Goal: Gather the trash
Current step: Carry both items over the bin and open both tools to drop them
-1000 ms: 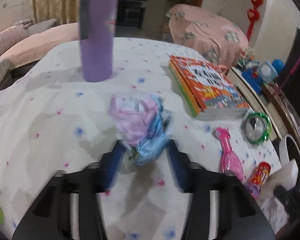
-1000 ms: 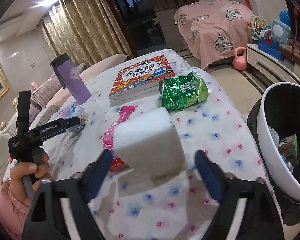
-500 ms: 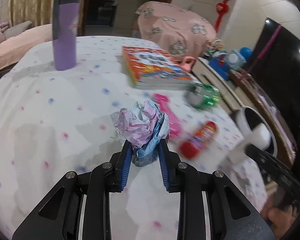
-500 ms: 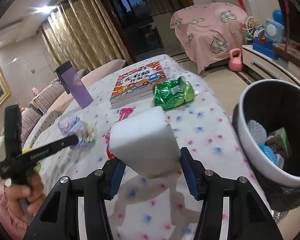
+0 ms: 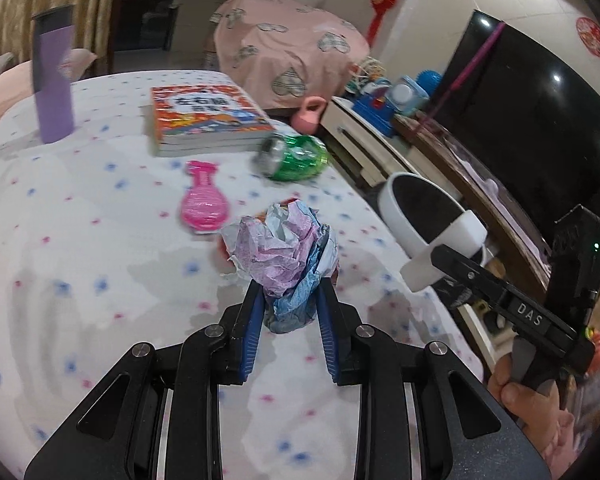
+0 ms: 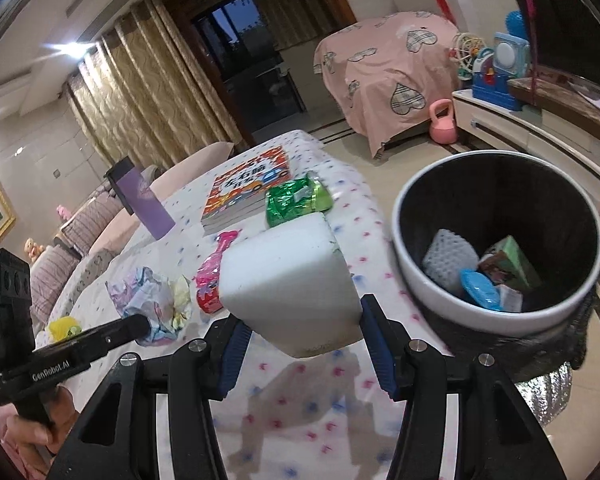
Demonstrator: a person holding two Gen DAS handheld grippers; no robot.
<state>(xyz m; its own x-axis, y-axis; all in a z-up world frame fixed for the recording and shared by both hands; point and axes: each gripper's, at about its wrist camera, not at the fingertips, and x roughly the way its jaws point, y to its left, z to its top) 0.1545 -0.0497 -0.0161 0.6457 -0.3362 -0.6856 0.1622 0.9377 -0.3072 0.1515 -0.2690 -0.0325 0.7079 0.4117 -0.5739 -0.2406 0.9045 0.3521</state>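
My left gripper (image 5: 290, 304) is shut on a crumpled purple, blue and white paper ball (image 5: 284, 248), held above the dotted tablecloth (image 5: 100, 240). My right gripper (image 6: 302, 320) is shut on a white foam block (image 6: 288, 284), lifted near the table's edge. Just to its right on the floor stands the white-rimmed black trash bin (image 6: 500, 320), with several scraps inside. In the left wrist view the foam block (image 5: 460, 228) hangs in front of the bin (image 5: 396, 208). The right wrist view shows the paper ball (image 6: 148, 296) at the left, in the left gripper's fingers.
On the table lie a crushed green bag (image 5: 296, 156), a pink bottle-shaped toy (image 5: 202, 204), a red wrapper (image 6: 208, 300), a stack of books (image 5: 204, 116) and a tall purple bottle (image 5: 54, 88). A low cabinet with toys (image 5: 380, 104) runs behind the bin.
Both grippers' jaws closed onto their items, the left on the paper ball and the right on the foam block. Both lifted and swung toward the bin, which now looms larger.
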